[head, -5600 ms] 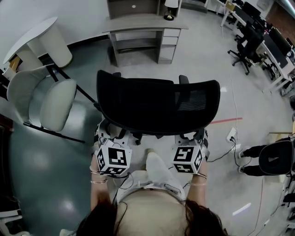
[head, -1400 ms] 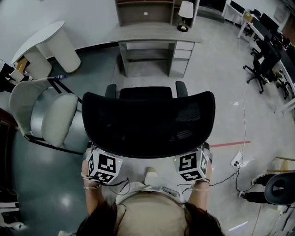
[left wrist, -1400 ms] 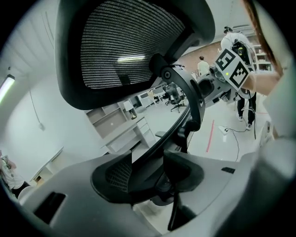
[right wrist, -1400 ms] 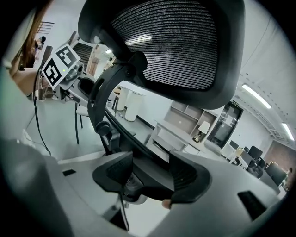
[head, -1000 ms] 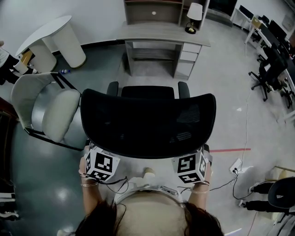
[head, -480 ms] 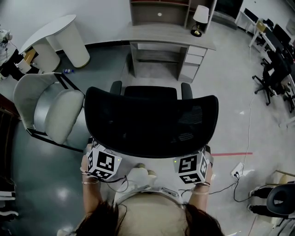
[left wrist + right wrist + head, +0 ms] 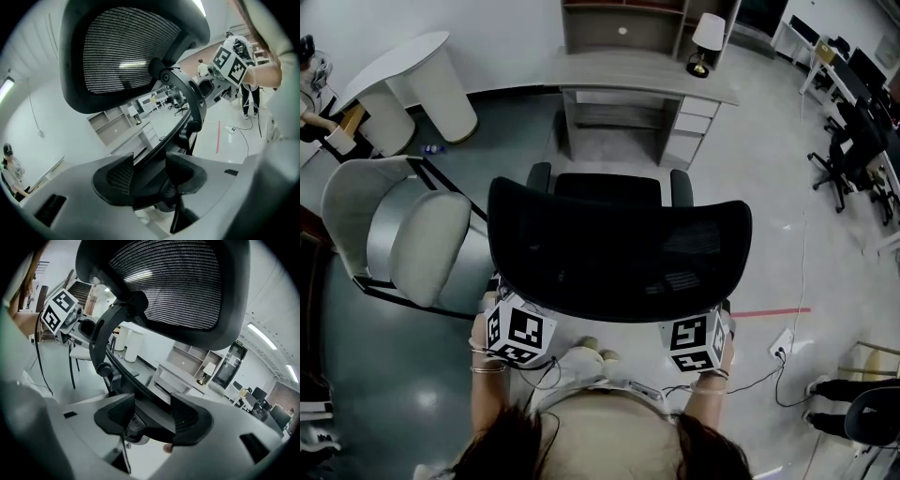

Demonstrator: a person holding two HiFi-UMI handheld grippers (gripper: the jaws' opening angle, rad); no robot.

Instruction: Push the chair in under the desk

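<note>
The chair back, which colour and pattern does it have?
The chair back is black fine mesh in a solid frame, clearest in the left gripper view.

Chair (image 7: pixel 619 253) in front of desk (image 7: pixel 619 70)

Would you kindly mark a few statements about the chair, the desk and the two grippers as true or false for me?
1. The left gripper and the right gripper are each closed on the frame of the black office chair. True.
2. The office chair is already tucked under the desk. False: it stands short of the desk, with bare floor between them.
3. A lamp stands on the desk near its right end. True.
4. The white chair stands to the right of the office chair. False: it stands to the left of it.
</note>
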